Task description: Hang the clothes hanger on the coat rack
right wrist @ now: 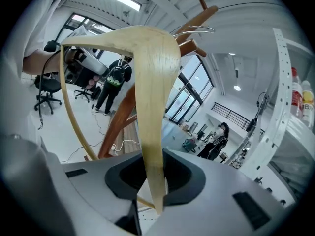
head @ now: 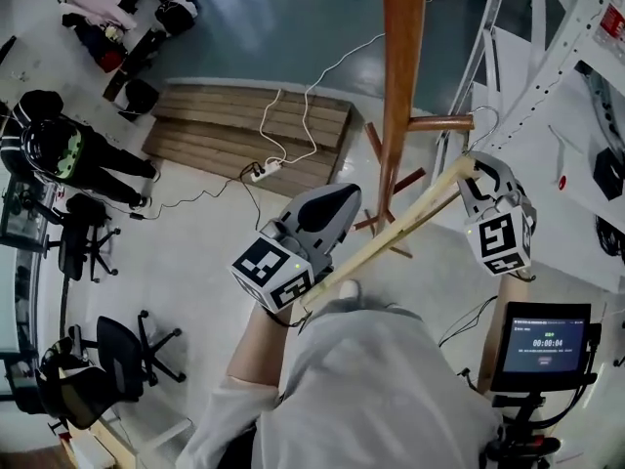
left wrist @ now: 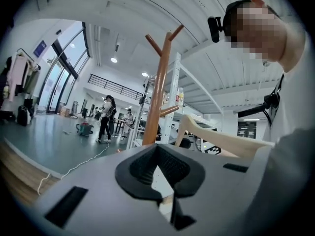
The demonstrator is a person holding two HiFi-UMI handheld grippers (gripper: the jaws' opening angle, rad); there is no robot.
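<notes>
The brown wooden coat rack (head: pixel 401 76) stands straight ahead, with side pegs (head: pixel 439 122). A pale wooden clothes hanger (head: pixel 410 225) runs slantwise from lower left to upper right. My right gripper (head: pixel 476 169) is shut on it near its top, and in the right gripper view the wood (right wrist: pixel 150 107) is pinched between the jaws (right wrist: pixel 155 181). The hanger's wire hook (head: pixel 481 117) is right beside a peg's tip; whether it rests on the peg I cannot tell. My left gripper (head: pixel 339 198) points at the pole beside the hanger, jaws (left wrist: pixel 160 181) shut with nothing between them.
A wooden platform (head: pixel 254 135) with a power strip (head: pixel 262 172) and cables lies beyond the rack. White shelving (head: pixel 547 57) stands at the right and a small monitor (head: pixel 542 345) at the lower right. Office chairs (head: pixel 107 350) and a person in black (head: pixel 59 149) are at the left.
</notes>
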